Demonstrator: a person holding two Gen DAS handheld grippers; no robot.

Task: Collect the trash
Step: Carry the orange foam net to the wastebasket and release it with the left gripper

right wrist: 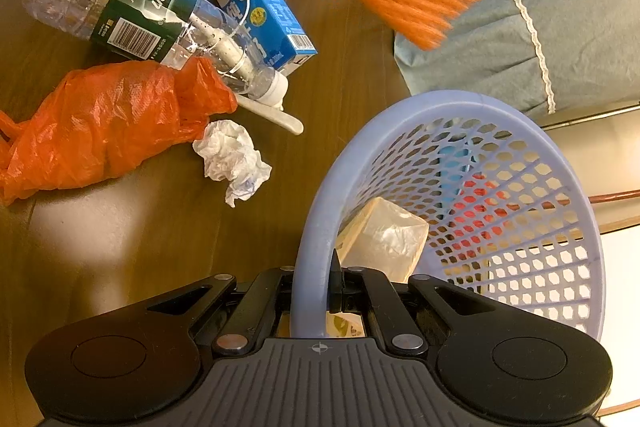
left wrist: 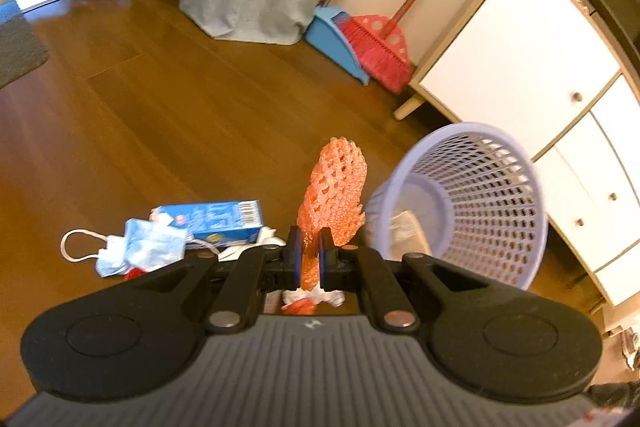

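Pinching orange foam netting [left wrist: 334, 187], left tool [left wrist: 310, 255] hovers; right tool [right wrist: 316, 287] grips basket rim [right wrist: 312, 227].

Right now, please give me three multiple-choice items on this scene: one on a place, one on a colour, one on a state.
1. Where does the blue milk carton lie?
A on the wooden floor
B in the basket
C on the cabinet

2. What colour is the crumpled plastic bag?
A green
B orange
C white

3. What do the right tongs do?
A hang open
B grip a bottle
C grip the rim of the lilac mesh basket

Key: A, floor boards show around it; B, it is plainly orange; C, the rim passes between them.
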